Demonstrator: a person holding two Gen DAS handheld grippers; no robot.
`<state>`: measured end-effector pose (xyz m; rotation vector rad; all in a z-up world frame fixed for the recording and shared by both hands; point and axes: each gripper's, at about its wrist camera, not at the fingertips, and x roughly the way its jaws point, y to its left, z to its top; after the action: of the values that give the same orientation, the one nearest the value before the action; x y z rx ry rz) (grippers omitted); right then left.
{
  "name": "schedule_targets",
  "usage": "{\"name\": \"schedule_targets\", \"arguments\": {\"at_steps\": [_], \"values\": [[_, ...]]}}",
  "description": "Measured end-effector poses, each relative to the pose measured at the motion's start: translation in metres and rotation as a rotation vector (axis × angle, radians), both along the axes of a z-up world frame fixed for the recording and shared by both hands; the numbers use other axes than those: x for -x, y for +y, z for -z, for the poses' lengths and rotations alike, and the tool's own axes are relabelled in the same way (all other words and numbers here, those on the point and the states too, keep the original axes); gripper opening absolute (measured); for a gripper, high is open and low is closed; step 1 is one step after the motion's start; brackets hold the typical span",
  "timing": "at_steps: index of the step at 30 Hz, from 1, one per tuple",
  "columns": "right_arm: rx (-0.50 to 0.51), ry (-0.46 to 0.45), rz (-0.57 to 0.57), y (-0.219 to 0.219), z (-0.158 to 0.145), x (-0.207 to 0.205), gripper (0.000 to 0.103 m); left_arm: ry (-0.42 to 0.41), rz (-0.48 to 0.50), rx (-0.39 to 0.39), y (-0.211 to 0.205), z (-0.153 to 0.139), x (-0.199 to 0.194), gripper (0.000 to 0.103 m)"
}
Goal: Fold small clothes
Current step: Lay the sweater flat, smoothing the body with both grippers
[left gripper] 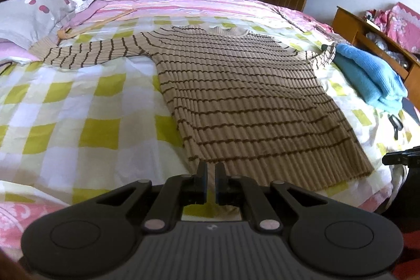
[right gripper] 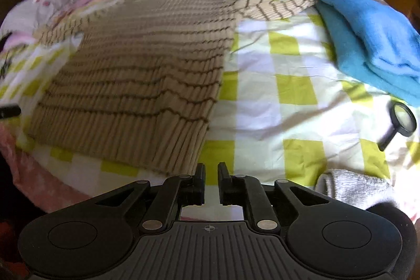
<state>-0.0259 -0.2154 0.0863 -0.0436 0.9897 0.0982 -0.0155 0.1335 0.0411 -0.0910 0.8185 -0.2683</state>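
A tan sweater with dark brown stripes (left gripper: 236,96) lies spread flat on the checked bed sheet (left gripper: 78,109), sleeves out to both sides. It also shows in the right wrist view (right gripper: 136,75). My left gripper (left gripper: 210,167) hovers at the sweater's near left hem corner, jaws nearly closed with a narrow gap, holding nothing. My right gripper (right gripper: 211,167) hovers at the near right hem corner, jaws likewise nearly closed and empty. The right sleeve end (right gripper: 283,7) reaches a folded blue garment (right gripper: 367,38).
The folded blue garment (left gripper: 367,72) lies at the right. A black magnifying glass (right gripper: 399,122) lies on the sheet near it. A grey towel (right gripper: 354,188) is by the right gripper. A wooden hanger (left gripper: 86,26) and pillows (left gripper: 39,9) lie far left.
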Motion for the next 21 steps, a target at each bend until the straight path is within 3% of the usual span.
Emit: {"name": "schedule_targets", "arguments": {"at_steps": [5, 10, 14, 21], "values": [[-0.106, -0.055, 0.037, -0.004, -0.005, -0.006, 0.015, 0.001, -0.011, 0.033, -0.01, 0.005, -0.014, 0.013], [-0.158, -0.055, 0.005, 0.011, 0.009, -0.025, 0.015, 0.06, -0.027, -0.026, -0.027, 0.021, -0.033, 0.013], [-0.142, -0.017, 0.002, 0.015, 0.025, -0.035, 0.015, 0.168, -0.07, -0.105, -0.028, 0.036, -0.04, 0.013], [-0.125, 0.034, 0.045, 0.001, 0.04, -0.031, 0.014, 0.194, -0.089, -0.132, -0.019, 0.035, -0.028, 0.014]]}}
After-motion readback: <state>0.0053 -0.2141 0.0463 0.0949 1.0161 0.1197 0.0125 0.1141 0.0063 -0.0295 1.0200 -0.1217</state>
